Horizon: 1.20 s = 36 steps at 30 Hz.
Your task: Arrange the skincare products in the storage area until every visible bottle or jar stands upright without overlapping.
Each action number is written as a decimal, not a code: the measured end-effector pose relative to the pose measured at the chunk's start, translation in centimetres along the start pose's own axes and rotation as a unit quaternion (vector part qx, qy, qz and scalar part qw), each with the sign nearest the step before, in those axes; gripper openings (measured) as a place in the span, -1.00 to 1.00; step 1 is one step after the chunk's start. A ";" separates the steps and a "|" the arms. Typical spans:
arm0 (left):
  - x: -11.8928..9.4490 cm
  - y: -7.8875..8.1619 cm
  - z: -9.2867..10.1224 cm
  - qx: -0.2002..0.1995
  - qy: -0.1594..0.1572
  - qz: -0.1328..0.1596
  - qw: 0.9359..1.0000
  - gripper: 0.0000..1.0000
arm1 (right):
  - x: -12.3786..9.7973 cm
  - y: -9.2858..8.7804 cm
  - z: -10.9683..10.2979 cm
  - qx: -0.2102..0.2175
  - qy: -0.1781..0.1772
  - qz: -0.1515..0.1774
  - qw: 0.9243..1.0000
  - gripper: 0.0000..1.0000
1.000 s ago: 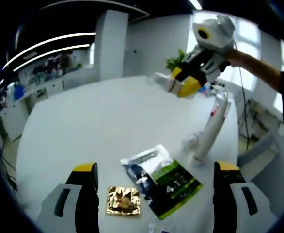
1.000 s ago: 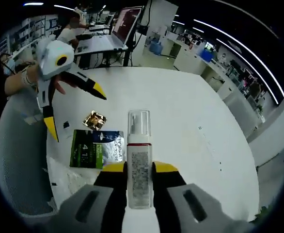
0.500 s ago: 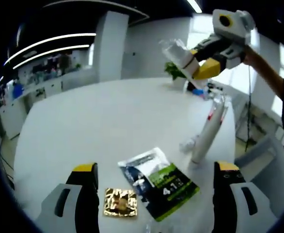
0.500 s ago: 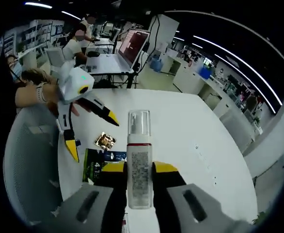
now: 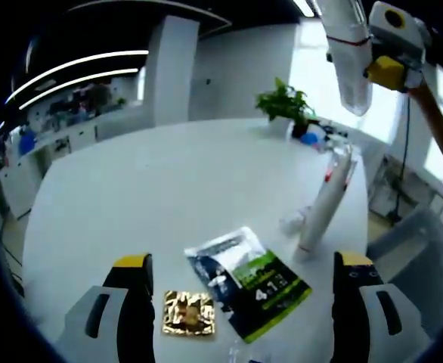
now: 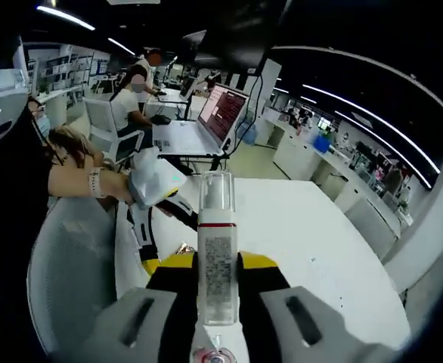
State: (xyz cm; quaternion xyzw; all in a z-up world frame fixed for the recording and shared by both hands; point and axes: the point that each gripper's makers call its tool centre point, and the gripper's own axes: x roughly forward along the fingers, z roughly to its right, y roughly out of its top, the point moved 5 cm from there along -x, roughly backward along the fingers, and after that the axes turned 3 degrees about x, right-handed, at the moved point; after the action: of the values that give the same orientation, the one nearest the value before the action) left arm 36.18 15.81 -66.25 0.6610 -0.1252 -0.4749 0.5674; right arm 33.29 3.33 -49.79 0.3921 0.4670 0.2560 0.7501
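Note:
My right gripper [image 6: 217, 261] is shut on a white pump bottle [image 6: 217, 249] with a red band and a clear cap. In the left gripper view this bottle [image 5: 346, 53] hangs high above the table's far right, held by the right gripper [image 5: 374, 62]. A tall white tube [image 5: 323, 204] stands upright on the white table [image 5: 153, 189], with a small white cap [image 5: 292, 224] at its foot. My left gripper [image 5: 243, 261] is open low over the near edge, above a blue-green sachet [image 5: 248, 281] and a gold packet [image 5: 190, 312]. The left gripper [image 6: 168, 238] also shows open in the right gripper view.
A potted plant [image 5: 286, 102] and small blue items [image 5: 312, 138] stand at the table's far edge. A grey chair [image 6: 70, 280] is beside the table, and a laptop [image 6: 206, 121] sits on a desk behind. A person's hand [image 6: 78, 181] holds the left gripper.
The right gripper has lifted the pump bottle well above the table and turned it from tilted to nearly vertical. The left gripper has stayed in place, open.

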 end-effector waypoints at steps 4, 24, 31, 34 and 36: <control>0.0 -0.1 0.1 0.001 0.000 -0.003 1.000 0.94 | -0.5 0.0 -1.0 0.014 0.006 0.013 1.000 -0.63; 0.9 -2.0 1.0 0.013 -0.016 -0.051 0.998 0.94 | 0.5 -5.5 -6.8 0.099 0.016 0.015 0.995 -0.63; 1.1 -2.4 1.4 0.016 -0.023 -0.062 0.998 0.94 | 1.7 -8.0 -8.2 0.133 0.014 0.010 0.991 -0.63; 1.2 -2.9 1.5 0.023 -0.025 -0.079 0.996 0.94 | 2.2 -8.9 -8.4 0.140 0.009 0.006 0.990 -0.63; 1.2 -3.1 1.6 0.023 -0.027 -0.084 0.996 0.94 | 2.5 -9.7 -8.4 0.153 0.005 0.006 0.988 -0.63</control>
State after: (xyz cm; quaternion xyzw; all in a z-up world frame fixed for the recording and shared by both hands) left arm 34.42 14.99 -69.36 0.6688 -0.0958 -0.5357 0.5064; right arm 26.95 2.75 -61.23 0.5038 0.5020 0.1874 0.6775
